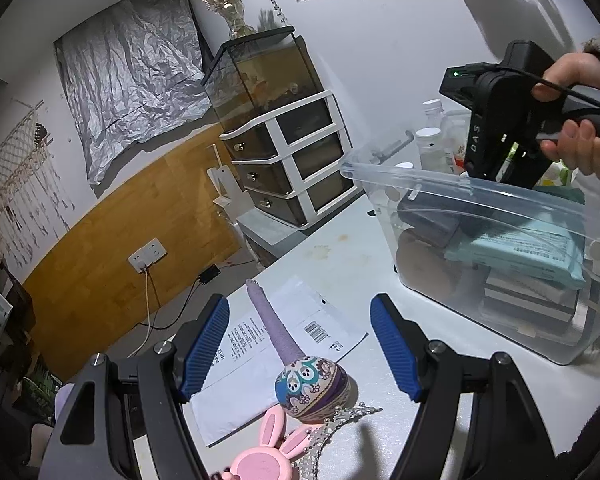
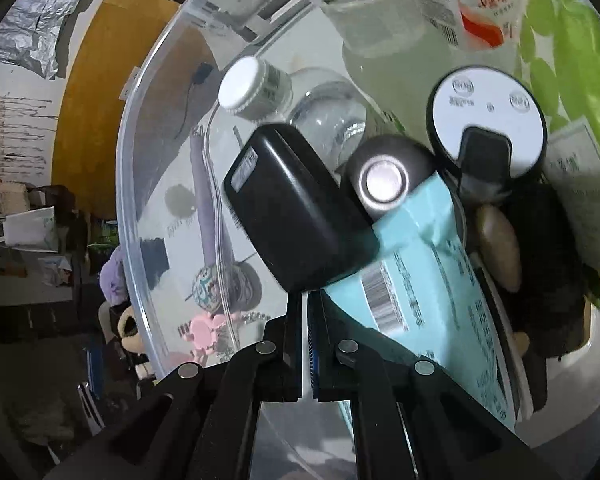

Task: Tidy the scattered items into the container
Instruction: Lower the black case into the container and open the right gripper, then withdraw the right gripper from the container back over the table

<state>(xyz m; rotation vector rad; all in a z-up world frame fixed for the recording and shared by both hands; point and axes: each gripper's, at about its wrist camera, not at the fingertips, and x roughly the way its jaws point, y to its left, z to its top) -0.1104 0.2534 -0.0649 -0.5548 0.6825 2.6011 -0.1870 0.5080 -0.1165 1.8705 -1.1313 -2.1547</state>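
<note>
My left gripper (image 1: 300, 344) is open and low over the table. Between its blue pads lies a massage hammer with a patterned ball head (image 1: 312, 390) and a purple handle (image 1: 270, 324). A pink bunny-eared item (image 1: 266, 458) lies just below it. The clear plastic container (image 1: 384, 176) stands at the right, holding a teal pack (image 1: 528, 250) and dark items. My right gripper (image 2: 305, 316) is inside the container, its jaws nearly closed, with a black box (image 2: 296, 212) at its tips; I cannot tell if it grips the box. It also shows in the left wrist view (image 1: 508, 132).
A white mailer with a barcode (image 1: 260, 356) lies under the hammer. A white drawer unit (image 1: 296, 160) with a glass tank on top stands behind. Bottles (image 2: 256, 88) and a round black-and-white device (image 2: 486, 120) crowd the container's far side. A silver chain (image 1: 340, 420) lies by the bunny.
</note>
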